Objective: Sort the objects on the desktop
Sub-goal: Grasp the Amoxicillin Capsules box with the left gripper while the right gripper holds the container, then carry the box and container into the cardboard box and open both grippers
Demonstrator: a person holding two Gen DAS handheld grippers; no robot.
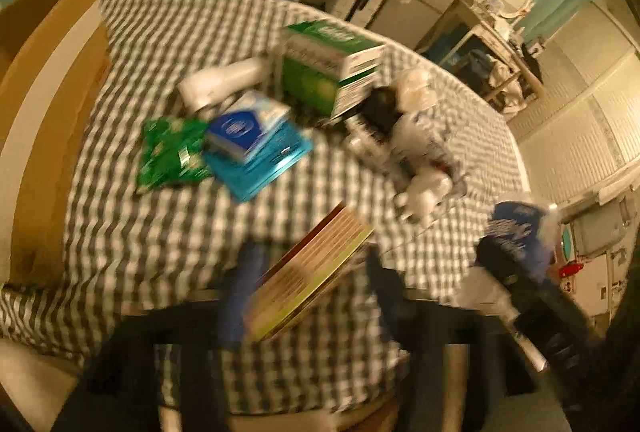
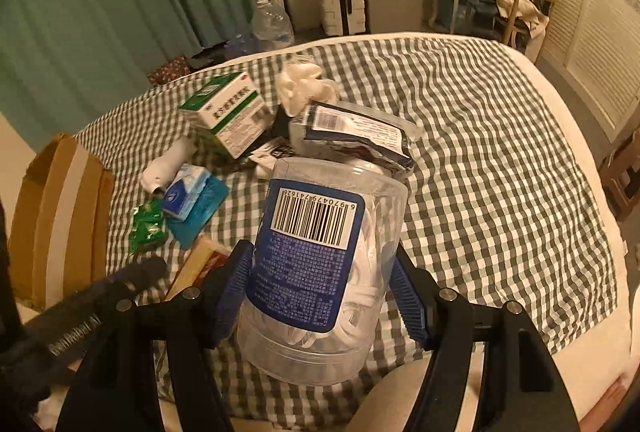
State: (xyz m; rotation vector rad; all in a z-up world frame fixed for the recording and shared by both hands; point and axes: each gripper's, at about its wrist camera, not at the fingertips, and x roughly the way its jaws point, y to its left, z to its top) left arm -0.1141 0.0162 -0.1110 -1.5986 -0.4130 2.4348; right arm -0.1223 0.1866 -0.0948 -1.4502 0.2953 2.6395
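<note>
Right hand-held gripper (image 2: 320,296): blue pads pressed on both sides of a clear plastic jar (image 2: 320,284) with a blue barcode label, held above the checked bed (image 2: 500,172). Left hand-held gripper (image 1: 308,280): view blurred, but a flat yellow-and-red box (image 1: 312,272) appears clamped between its fingers. Green-white carton (image 2: 224,116), tissue packs (image 2: 196,200) and green sachet (image 2: 148,226) lie clustered near a cardboard box (image 2: 60,216).
</note>
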